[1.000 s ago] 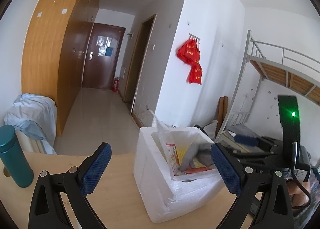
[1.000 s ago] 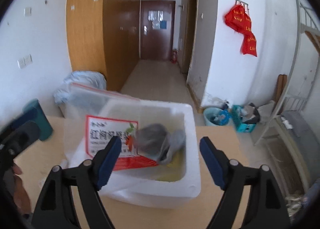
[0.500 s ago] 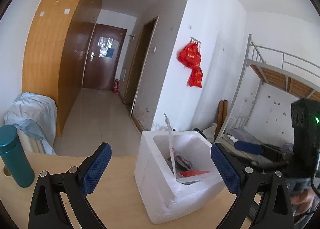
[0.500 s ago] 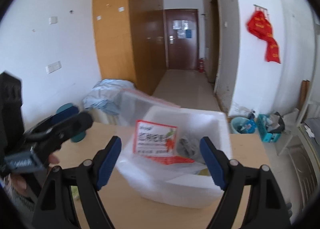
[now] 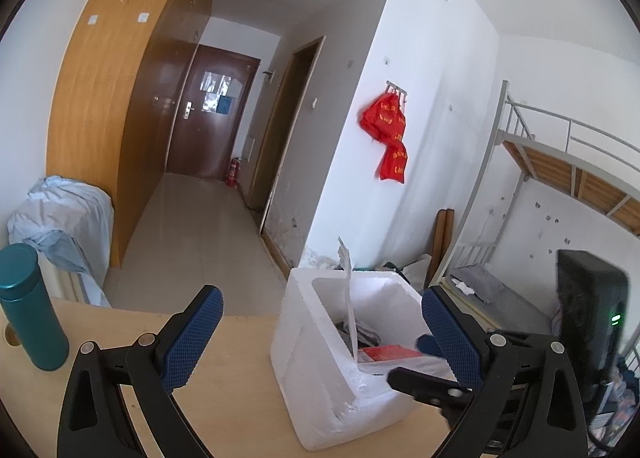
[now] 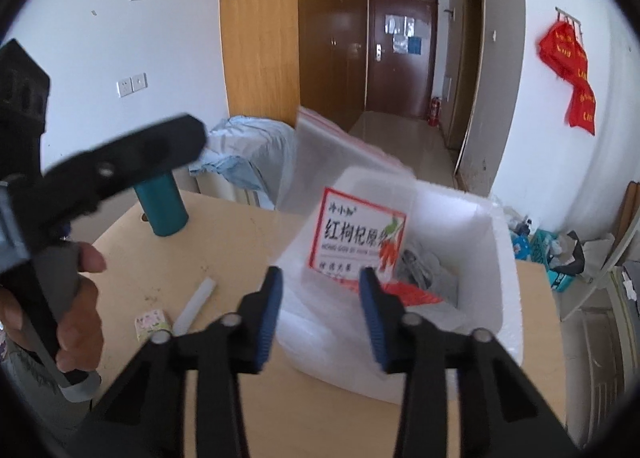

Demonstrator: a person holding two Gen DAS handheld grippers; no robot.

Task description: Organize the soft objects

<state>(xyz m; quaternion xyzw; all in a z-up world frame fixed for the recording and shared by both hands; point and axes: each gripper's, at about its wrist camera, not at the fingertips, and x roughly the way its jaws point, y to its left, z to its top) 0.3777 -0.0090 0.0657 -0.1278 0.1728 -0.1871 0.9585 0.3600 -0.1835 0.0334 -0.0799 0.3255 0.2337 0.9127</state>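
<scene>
now that the bag point(image 6: 352, 242) sits in the box point(image 6: 496, 258), my right tool point(image 6: 320, 312) has let go and is closing empty; left tool point(image 5: 320, 334) stays spread.

A teal flask point(image 6: 162, 205) stands on the wooden table point(image 6: 240, 234), red bags point(image 5: 390, 138) hanging on the wall.

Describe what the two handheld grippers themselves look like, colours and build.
Both the left gripper and the right gripper have matte black linkage arms with silver rivets and blue cross-hatched fingers. A black block behind the right gripper carries a small green light.
</scene>
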